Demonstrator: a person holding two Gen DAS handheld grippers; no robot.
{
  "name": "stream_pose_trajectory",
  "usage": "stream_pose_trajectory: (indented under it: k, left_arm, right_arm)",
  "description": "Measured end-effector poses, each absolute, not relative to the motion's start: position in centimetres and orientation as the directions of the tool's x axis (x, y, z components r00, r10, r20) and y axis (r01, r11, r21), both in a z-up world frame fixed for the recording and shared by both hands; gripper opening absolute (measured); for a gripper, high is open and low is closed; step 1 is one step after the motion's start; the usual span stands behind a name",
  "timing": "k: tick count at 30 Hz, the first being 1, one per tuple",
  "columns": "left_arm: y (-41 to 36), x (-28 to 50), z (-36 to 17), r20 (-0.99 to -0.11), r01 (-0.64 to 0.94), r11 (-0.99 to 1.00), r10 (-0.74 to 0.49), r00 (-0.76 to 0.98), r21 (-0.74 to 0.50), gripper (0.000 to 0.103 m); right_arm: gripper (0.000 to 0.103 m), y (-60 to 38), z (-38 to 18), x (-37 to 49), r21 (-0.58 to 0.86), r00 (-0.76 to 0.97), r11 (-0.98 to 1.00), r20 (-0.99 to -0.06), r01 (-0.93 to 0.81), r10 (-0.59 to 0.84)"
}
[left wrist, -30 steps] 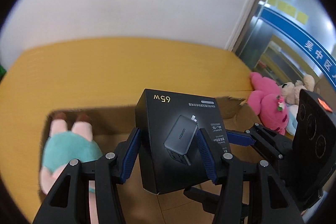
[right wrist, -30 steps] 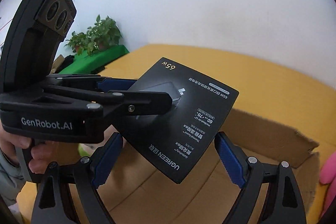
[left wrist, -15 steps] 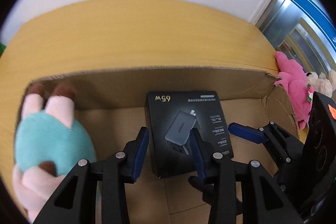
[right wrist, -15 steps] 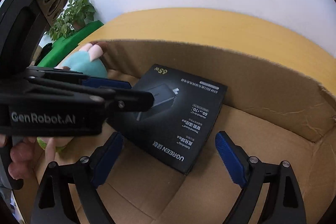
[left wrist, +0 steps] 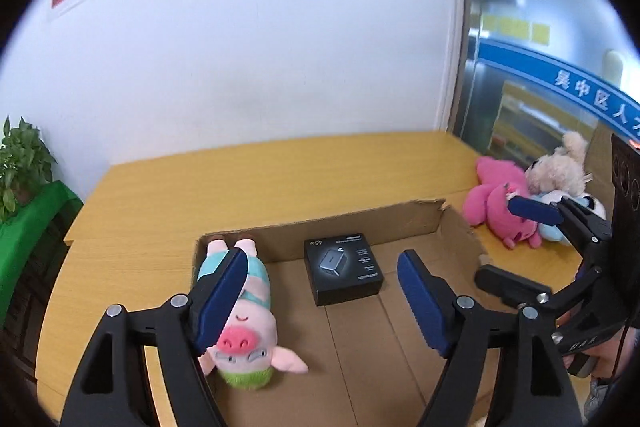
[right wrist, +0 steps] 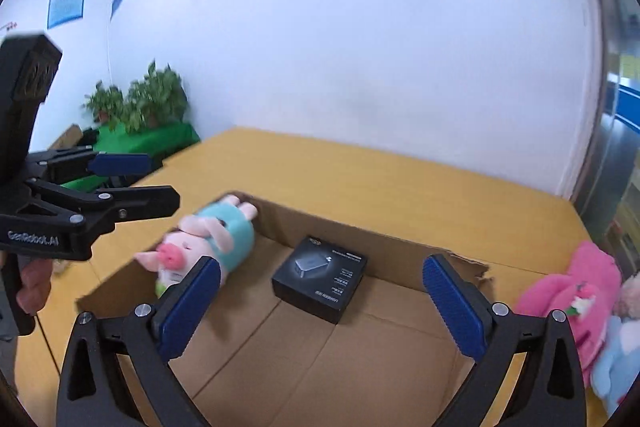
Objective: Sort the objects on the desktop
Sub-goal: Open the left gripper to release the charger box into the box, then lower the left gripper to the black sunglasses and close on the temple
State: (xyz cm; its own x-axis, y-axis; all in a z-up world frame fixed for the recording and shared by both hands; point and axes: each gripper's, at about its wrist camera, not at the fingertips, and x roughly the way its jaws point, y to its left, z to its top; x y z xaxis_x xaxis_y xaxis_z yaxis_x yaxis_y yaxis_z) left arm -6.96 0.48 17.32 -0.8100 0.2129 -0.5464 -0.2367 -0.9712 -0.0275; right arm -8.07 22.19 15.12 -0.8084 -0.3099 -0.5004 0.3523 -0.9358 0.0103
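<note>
We see the charger box (left wrist: 343,269) lying flat on the carton (left wrist: 400,223) floor, near its far wall, with the pig (left wrist: 244,323) beside it. Our left gripper (left wrist: 320,303) and right gripper (right wrist: 320,307) both hang spread wide, holding nothing. The left pad (left wrist: 218,297) hides part of the pig. The pink toy (right wrist: 576,287) outside the carton is cut off at the edge.
</note>
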Motion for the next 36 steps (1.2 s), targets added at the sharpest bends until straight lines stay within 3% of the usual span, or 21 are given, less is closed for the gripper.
stream_pose_trajectory:
  k: [3,4,5,6,7,10,11,12,13,14,15,16,18,25,33,35,36]
  left_arm:
    - [0.1,-4.3,18.0,-0.499,-0.225,-0.974,0.203,-0.842,-0.017,0.078]
    - [-0.2,-3.3,18.1,-0.494,-0.217,-0.976,0.198,-0.847,-0.018,0.070]
    - [-0.3,-2.5,18.1,-0.490,-0.215,-0.976,0.200,-0.849,-0.026,0.058]
    - [-0.2,-2.2,18.2,-0.496,-0.217,-0.975,0.207,-0.843,-0.039,0.027]
    - [-0.8,-1.5,18.1,-0.516,-0.223,-0.973,0.222,-0.827,-0.061,0.005]
    - [-0.4,-0.8,17.0,-0.552,-0.221,-0.971,0.232,-0.801,-0.087,0.005]
    - [-0.4,-0.1,16.7,-0.544,-0.221,-0.972,0.226,-0.808,-0.076,0.006]
    - [-0.3,0.6,16.5,-0.545,-0.210,-0.976,0.210,-0.812,-0.063,0.015]
    - [-0.2,1.1,16.3,-0.551,-0.196,-0.979,0.190,-0.812,-0.050,0.038]
    - [-0.3,1.6,16.1,-0.551,-0.184,-0.982,0.176,-0.815,-0.043,0.052]
    - [-0.5,2.4,15.9,-0.538,-0.168,-0.985,0.165,-0.827,-0.043,0.076]
    - [-0.8,3.3,15.7,-0.520,-0.159,-0.986,0.160,-0.839,-0.048,0.082]
    - [-1.5,5.0,15.2,-0.499,-0.161,-0.985,0.170,-0.850,-0.061,0.082]
    - [-3.0,7.4,10.5,-0.595,-0.125,-0.990,0.138,-0.792,-0.063,0.082]
    - [-5.8,8.5,5.4,-0.672,-0.058,-0.980,0.173,-0.720,-0.190,0.082]
    - [-6.3,8.7,4.5,-0.685,-0.057,-0.977,0.187,-0.705,-0.208,0.082]
    - [-6.4,8.7,4.1,-0.690,-0.054,-0.976,0.188,-0.699,-0.211,0.082]
  right_arm:
    - [0.100,23.4,16.1,-4.7,0.062,-0.812,-0.937,-0.482,0.345,-0.331]
    - [0.089,22.8,16.1,-4.4,0.067,-0.811,-0.939,-0.485,0.338,-0.326]
    - [0.078,23.0,16.0,-3.5,0.067,-0.813,-0.942,-0.488,0.328,-0.317]
    - [0.058,23.2,15.8,-2.4,0.067,-0.812,-0.946,-0.496,0.317,-0.307]
    - [0.049,23.5,15.7,-1.5,0.071,-0.809,-0.948,-0.503,0.311,-0.304]
    - [0.050,23.0,15.3,0.6,0.074,-0.799,-0.950,-0.524,0.304,-0.296]
    - [0.052,22.8,15.2,1.9,0.081,-0.793,-0.947,-0.527,0.311,-0.305]
    - [0.069,22.5,14.9,2.6,0.090,-0.782,-0.941,-0.534,0.325,-0.321]
    - [0.097,22.2,14.9,3.3,0.093,-0.774,-0.937,-0.539,0.337,-0.332]
    - [0.103,21.7,14.6,4.2,0.082,-0.769,-0.932,-0.542,0.352,-0.338]
    - [0.103,21.5,14.5,5.0,0.069,-0.771,-0.928,-0.536,0.365,-0.343]
    - [0.103,21.1,14.3,6.1,0.053,-0.766,-0.921,-0.538,0.386,-0.352]
    - [0.103,20.4,13.0,8.0,0.046,-0.737,-0.898,-0.554,0.437,-0.387]
    - [0.102,17.7,7.0,10.2,0.091,-0.613,-0.845,-0.649,0.527,-0.452]
    - [0.100,12.6,1.1,7.5,0.069,-0.468,-0.778,-0.765,0.624,-0.443]
    - [0.095,12.1,0.1,6.5,0.071,-0.442,-0.774,-0.786,0.629,-0.431]
    - [0.087,11.9,-0.6,6.0,0.078,-0.425,-0.773,-0.798,0.630,-0.427]
